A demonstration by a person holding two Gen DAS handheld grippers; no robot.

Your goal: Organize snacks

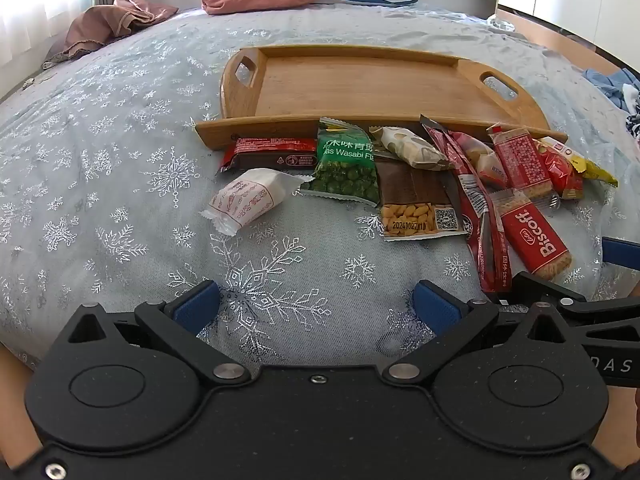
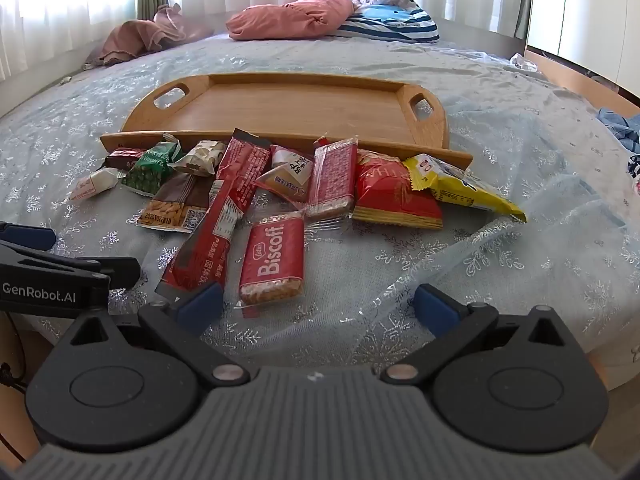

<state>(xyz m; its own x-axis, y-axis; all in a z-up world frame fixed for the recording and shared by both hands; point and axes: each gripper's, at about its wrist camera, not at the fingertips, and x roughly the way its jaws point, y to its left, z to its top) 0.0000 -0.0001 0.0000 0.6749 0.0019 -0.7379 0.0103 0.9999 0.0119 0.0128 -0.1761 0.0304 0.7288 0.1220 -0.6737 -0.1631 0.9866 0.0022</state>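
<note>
Nothing is sorted yet: the oblong wooden tray with handles (image 2: 280,108) is bare, at 12 o'clock; the mixed snack packets (image 2: 276,256) lie before it. The left gripper (image 1: 316,304) and right gripper (image 2: 318,306) stand wide, holding nothing.

A tray (image 2: 296,108) is lying on the bed (image 2: 500,128), with nothing in it. The snack packets are lying in a row just before its near rim. The wasabi pea bag (image 1: 348,164) is sitting toward the left, with a wrapped sweet (image 1: 248,200) left of it. The Biscoff packet (image 2: 274,260) is lying nearest, before the others, beside a long stick packet (image 2: 216,224) on its left. Pillows (image 2: 296,16) are resting behind the tray at the far end.
</note>
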